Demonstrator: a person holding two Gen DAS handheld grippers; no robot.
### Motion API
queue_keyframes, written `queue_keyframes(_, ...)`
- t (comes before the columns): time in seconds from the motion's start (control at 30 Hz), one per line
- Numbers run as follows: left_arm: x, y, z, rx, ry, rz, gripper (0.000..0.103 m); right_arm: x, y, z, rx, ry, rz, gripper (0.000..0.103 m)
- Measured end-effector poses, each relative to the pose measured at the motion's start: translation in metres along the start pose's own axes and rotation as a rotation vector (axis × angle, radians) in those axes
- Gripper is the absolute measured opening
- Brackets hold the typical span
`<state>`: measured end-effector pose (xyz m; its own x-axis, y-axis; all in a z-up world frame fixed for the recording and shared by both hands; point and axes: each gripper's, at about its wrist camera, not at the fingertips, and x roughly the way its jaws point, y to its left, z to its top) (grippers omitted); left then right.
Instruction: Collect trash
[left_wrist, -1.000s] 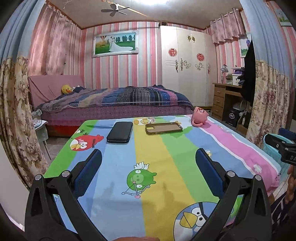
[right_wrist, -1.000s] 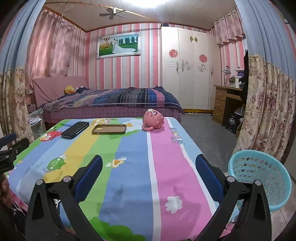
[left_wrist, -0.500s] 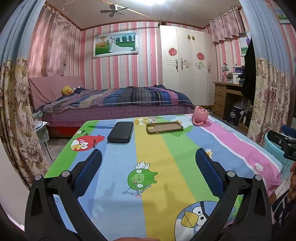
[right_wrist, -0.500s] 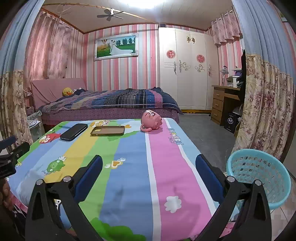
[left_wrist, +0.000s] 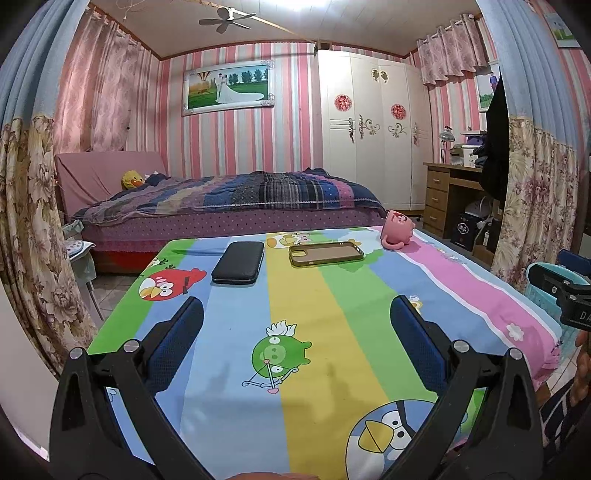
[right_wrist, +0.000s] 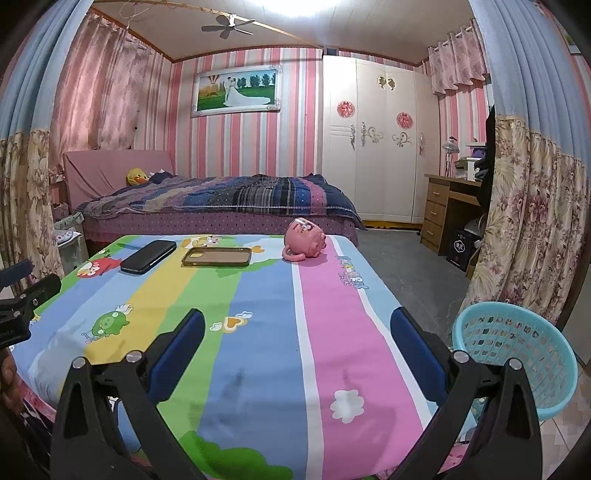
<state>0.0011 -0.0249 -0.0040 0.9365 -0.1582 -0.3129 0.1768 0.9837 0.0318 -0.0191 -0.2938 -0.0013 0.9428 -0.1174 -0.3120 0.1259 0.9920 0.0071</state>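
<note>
Pink mug (right_wrist: 304, 238) on its side, handle down

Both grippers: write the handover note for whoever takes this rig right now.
Left gripper: open, empty, above the near table edge.
Right gripper: open, empty, likewise.
At the table's far end: black case, phone case, pink mug on its side.
Blue basket stands on the floor right of the table; nothing visible inside.
Done: nothing collected.
Left: everything.

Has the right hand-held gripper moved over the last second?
Yes. The right hand-held gripper has shifted slightly: in its own view the pink mug and wardrobe sit a little left of and above where they were, suggesting a small rightward, downward swing.
</note>
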Motion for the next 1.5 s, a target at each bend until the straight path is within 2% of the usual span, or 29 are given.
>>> queue_keyframes(1.5, 0.0007, -0.0023, -0.0022, 0.0, 0.001, -0.008, 0.098, -0.0032, -0.002, 0.0026, 0.003, -0.005, -0.005, 0.098)
